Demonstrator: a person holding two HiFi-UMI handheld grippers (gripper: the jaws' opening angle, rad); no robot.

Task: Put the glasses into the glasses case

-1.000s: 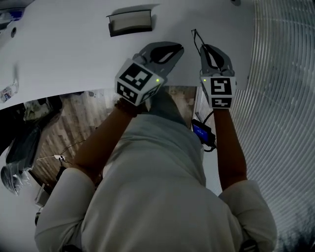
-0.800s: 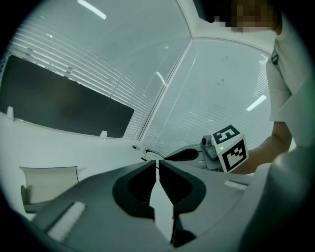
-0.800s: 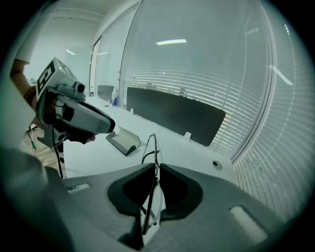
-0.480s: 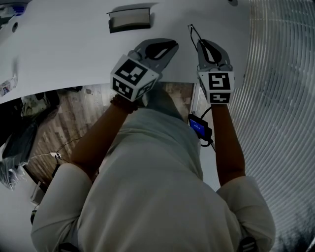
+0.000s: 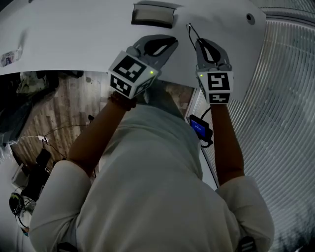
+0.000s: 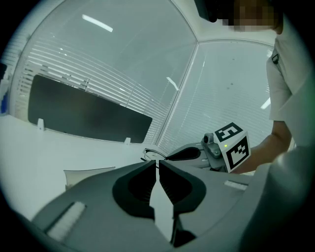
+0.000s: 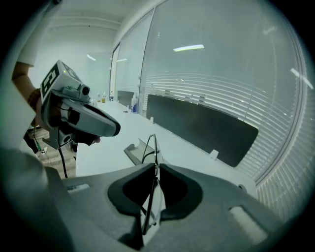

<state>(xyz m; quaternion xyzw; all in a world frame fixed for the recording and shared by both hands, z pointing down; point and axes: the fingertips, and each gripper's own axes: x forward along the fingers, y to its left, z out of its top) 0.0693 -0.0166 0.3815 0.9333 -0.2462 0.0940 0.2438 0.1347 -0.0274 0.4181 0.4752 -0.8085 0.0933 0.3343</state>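
The thin wire-framed glasses (image 5: pixel 192 32) stick up from my right gripper (image 5: pixel 203 44), which is shut on them. In the right gripper view the frame (image 7: pixel 153 147) runs between the jaws of the right gripper (image 7: pixel 156 167). The open glasses case (image 5: pixel 152 15) lies on the white table just beyond both grippers; it shows as a pale tray past the right gripper's jaw tips (image 7: pixel 135 152). My left gripper (image 5: pixel 172 42) hovers beside the right one, its jaw tips together with nothing between them (image 6: pixel 157 163). From it I see the case (image 6: pixel 88 174) and the right gripper (image 6: pixel 197 155).
The white table (image 5: pixel 74 44) ends in a curved front edge above a wooden floor with cables and bags (image 5: pixel 39 123). A round grommet (image 5: pixel 251 18) sits at the table's right end. A glass wall with blinds (image 5: pixel 280 98) is at the right. A long dark panel (image 6: pixel 83 113) stands behind the table.
Both grippers have moved forward over the table toward the case, the right one carrying the glasses. The case now lies closer to the jaw tips.
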